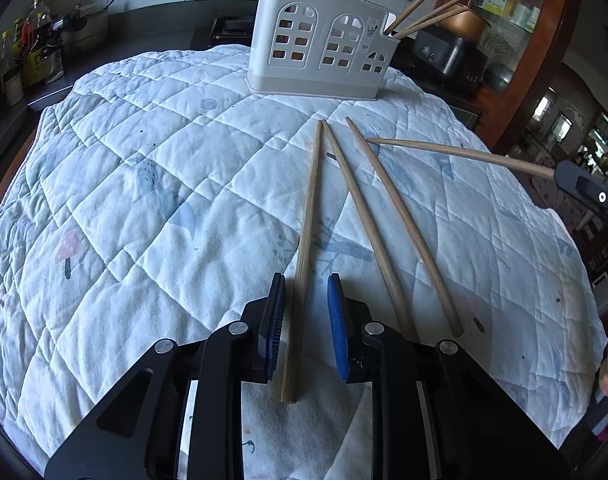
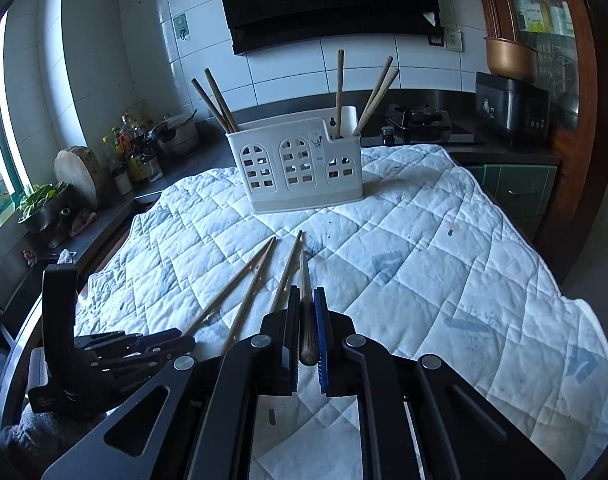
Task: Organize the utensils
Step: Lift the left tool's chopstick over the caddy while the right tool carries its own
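- Chopsticks on the quilt-covered tabletop (image 1: 144, 168), all in front of the white utensil holder (image 1: 320, 52); largest things first.
- Utensil holder: stands upright at the far middle of the tabletop. It already carries sticks: two leaning out of its left end (image 2: 216, 100), three out of the small right compartment (image 2: 368, 96).
- Open room: bare quilt between holder and both claws, nothing in the approach path. Tabletop drops away to the holder's right; counter clutter sits off to its left, well apart.
- Loose chopsticks: three lie flat, tips fanned toward the holder, butts toward the claws. Long axes run roughly holder-to-camera.
- Left claw (image 1: 306, 328): straddles the leftmost chopstick (image 1: 304, 264), stick's axis in line with the fingers. Jaws narrowed around it but gaps show on both sides, pads not pressing; not yet gripped.
- The other two loose sticks (image 1: 368, 240) lie just to the right of that claw.
- Right claw (image 2: 307, 332): closed on a chopstick (image 2: 306, 304), gripped near its butt, tip pointing straight at the holder and clear of the quilt.
- Judgement: right claw is nearer to delivery; its stick needs tipping upright to drop into a compartment. Left claw needs only to finish closing.
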`<state>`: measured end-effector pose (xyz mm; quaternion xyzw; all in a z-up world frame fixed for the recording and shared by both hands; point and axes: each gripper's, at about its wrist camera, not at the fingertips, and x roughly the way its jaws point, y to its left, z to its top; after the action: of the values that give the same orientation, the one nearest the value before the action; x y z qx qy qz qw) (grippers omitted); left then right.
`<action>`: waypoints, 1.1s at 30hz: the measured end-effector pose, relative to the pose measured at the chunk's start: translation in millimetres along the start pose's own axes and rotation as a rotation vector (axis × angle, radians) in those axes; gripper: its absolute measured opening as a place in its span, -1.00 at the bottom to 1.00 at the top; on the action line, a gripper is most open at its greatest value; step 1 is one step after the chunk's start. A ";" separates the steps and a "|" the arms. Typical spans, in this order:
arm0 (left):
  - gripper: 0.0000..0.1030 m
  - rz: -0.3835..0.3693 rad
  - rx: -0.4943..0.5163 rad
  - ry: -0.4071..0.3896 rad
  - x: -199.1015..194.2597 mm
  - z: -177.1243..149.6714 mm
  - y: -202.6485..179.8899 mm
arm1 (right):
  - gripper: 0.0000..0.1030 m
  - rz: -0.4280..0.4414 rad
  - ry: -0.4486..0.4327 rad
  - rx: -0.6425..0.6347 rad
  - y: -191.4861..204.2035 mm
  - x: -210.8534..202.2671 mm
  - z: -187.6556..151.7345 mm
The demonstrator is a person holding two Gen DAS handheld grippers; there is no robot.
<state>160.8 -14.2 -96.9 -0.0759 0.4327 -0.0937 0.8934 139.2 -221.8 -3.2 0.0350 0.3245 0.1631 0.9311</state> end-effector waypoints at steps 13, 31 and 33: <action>-0.89 0.003 0.011 -0.074 -21.0 14.9 -3.5 | -0.87 0.028 -0.033 -0.007 -16.0 -13.3 27.0; -0.89 -0.050 0.070 -0.155 -60.5 75.8 1.2 | -0.87 0.085 -0.016 -0.129 -17.3 -11.7 113.1; -0.89 -0.053 0.082 -0.164 -64.7 86.3 0.4 | -0.87 0.093 -0.013 -0.143 -16.2 -11.0 125.9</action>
<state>189.5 6.0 5.1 -0.0581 0.3517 -0.1286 0.9254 213.2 -235.6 99.6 -0.0157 0.3038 0.2287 0.9248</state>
